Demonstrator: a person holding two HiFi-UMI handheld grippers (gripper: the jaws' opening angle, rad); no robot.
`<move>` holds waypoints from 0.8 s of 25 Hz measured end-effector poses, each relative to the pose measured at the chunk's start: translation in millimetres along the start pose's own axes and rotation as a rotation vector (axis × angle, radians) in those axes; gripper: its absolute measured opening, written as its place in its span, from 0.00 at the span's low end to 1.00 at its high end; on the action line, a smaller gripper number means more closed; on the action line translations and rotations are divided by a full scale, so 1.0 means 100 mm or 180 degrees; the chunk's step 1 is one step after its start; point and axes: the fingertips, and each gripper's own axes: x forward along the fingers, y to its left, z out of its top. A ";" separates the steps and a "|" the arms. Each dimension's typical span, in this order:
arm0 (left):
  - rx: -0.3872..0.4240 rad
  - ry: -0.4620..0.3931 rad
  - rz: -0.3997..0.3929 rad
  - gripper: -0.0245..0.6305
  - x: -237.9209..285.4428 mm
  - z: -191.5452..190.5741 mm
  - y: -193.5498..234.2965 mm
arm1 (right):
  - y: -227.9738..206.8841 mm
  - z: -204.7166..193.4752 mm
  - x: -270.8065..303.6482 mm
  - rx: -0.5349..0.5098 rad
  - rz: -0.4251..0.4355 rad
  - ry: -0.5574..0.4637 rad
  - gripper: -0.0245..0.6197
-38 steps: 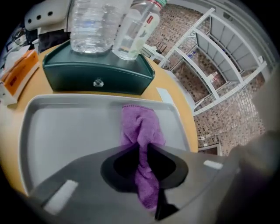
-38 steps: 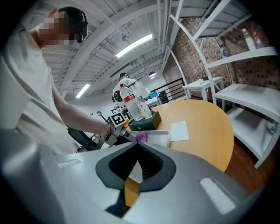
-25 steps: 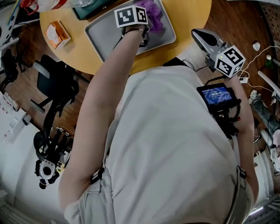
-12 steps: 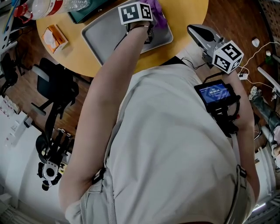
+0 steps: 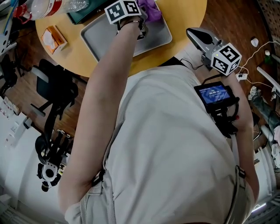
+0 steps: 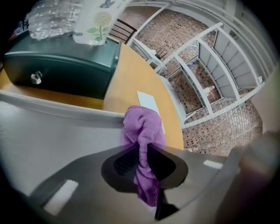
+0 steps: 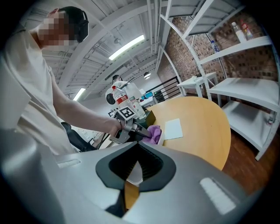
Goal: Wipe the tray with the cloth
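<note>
A grey metal tray [image 5: 99, 31] lies on the round wooden table [image 5: 183, 17]. My left gripper [image 5: 142, 19] reaches over it and is shut on a purple cloth [image 5: 151, 9]. In the left gripper view the cloth [image 6: 141, 127] hangs bunched between the pads of the left gripper [image 6: 143, 165] and lies against the tray's far rim [image 6: 65, 113]. My right gripper [image 5: 193, 33] hovers off the table's near right edge, shut, with nothing in it. The right gripper view shows the left gripper [image 7: 131, 125] and the cloth [image 7: 153, 132] on the table ahead.
A dark green box [image 6: 61, 65] with a crumpled plastic bottle [image 6: 50, 19] on it stands just behind the tray. A white sheet [image 6: 148, 102] lies on the table beyond the cloth. An orange packet [image 5: 53, 37] is left of the tray. A black chair [image 5: 57, 89] stands by the table.
My left gripper has slid to the left along the tray's far end with the cloth and has rolled a little. The right gripper has stayed where it was.
</note>
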 end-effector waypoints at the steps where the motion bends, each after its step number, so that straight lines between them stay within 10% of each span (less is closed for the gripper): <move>1: 0.0005 -0.0038 0.0064 0.12 -0.06 0.02 0.12 | 0.01 0.00 0.02 -0.0005 0.0013 0.0005 0.04; 20: -0.0409 -0.0390 0.0504 0.12 -1.48 0.00 1.86 | 0.42 0.23 0.51 -0.0300 0.0348 0.0047 0.04</move>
